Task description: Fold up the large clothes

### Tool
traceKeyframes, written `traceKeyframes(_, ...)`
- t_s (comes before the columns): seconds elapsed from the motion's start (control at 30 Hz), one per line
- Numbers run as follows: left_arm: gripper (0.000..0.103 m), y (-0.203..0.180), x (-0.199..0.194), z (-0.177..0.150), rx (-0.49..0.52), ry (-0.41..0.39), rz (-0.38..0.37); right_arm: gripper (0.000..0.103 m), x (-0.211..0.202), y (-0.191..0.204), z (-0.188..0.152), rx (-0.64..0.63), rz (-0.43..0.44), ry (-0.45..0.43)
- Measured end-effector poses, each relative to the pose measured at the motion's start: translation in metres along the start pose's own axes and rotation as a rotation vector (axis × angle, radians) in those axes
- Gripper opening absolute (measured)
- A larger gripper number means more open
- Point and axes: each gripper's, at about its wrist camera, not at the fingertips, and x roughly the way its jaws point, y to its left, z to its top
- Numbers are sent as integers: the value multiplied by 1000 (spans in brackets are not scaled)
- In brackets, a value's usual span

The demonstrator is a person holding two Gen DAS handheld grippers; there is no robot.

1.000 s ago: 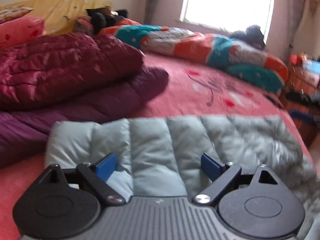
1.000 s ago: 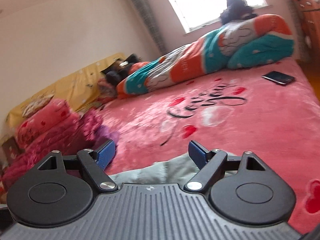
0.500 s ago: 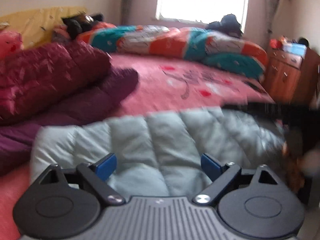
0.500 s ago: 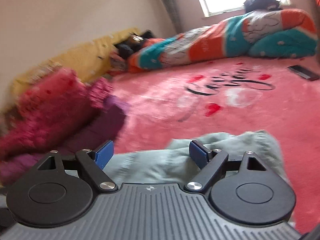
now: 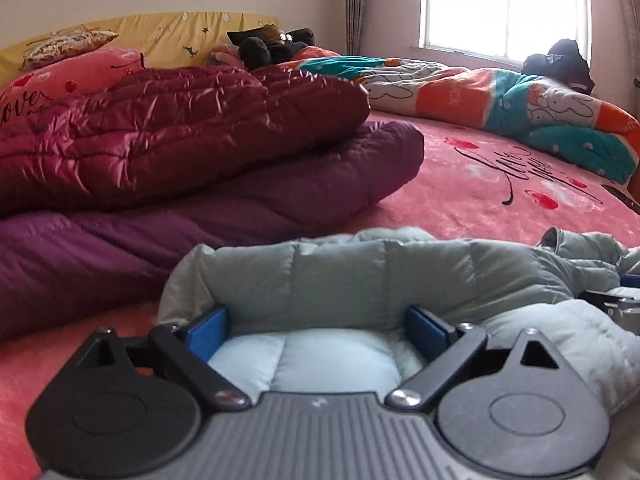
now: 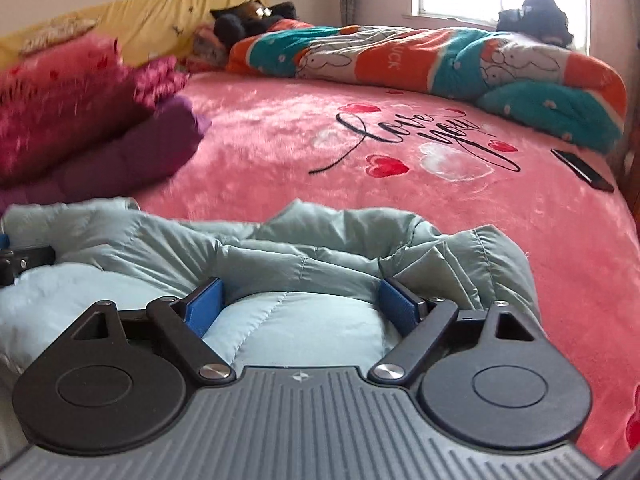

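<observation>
Both claws, left (image 5: 316, 330) and right (image 6: 302, 306), are gaping wide over the grey jacket (image 5: 360, 276), gripping nothing.

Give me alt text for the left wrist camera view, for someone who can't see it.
The open left hand-held gripper sits low over a puffy pale grey-green down jacket lying on a pink bedspread. Left of it, a maroon quilted coat rests on a purple one; a colourful rolled duvet lies under the window.
</observation>
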Motion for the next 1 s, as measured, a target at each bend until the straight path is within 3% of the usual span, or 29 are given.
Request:
traceKeyframes(0.3, 100, 3, 14, -9, -40, 34, -36, 103, 14, 11, -5, -77, -54, 7)
traceKeyframes(0.7, 102, -2, 10, -5, -5, 32, -1, 103, 19, 12, -6, -79, -49, -10)
traceKeyframes(0.8, 101, -5, -9, 0, -5, 34, 22, 103, 13, 4, -5, -43, -11, -25)
traceKeyframes(1.0, 101, -1, -88, 3, -31, -41, -39, 103, -29, -19, -4, 57, 96, -60)
